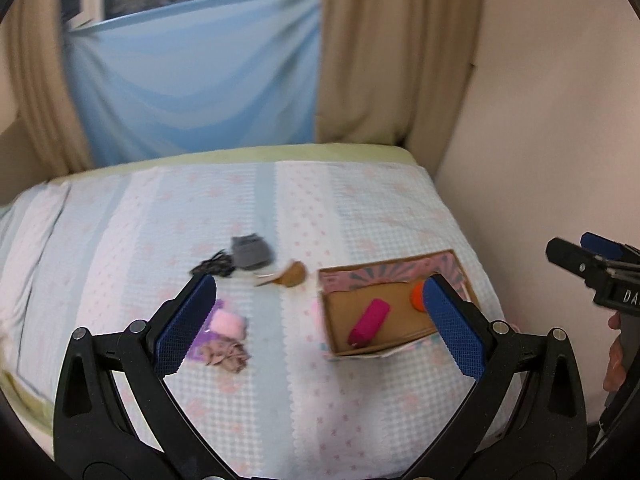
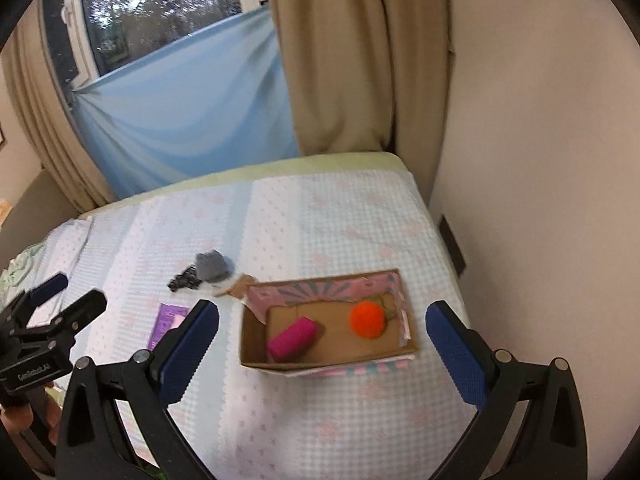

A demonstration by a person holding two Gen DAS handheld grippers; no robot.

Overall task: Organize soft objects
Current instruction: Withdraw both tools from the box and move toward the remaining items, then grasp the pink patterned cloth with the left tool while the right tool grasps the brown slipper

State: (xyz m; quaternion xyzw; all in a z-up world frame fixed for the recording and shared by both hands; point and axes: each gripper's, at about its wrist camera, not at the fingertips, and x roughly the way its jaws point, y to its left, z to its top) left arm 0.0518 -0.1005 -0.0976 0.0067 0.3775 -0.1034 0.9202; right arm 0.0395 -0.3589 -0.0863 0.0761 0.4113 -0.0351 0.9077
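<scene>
A brown cardboard box [image 2: 256, 350] with a pink-and-teal striped flap is shown holding a magenta roll [image 2: 292, 339] and an orange ball [image 2: 367, 319], on a bed [image 2: 340, 216] covered in pale blue-and-white checks with pink motifs.

White lettering "DA", cut off by the frame edge, stands on the black body of the right gripper [image 1: 600, 264] in the left wrist view. Small white lettering on the left gripper [image 2: 56, 304] body is too blurred to read.
</scene>
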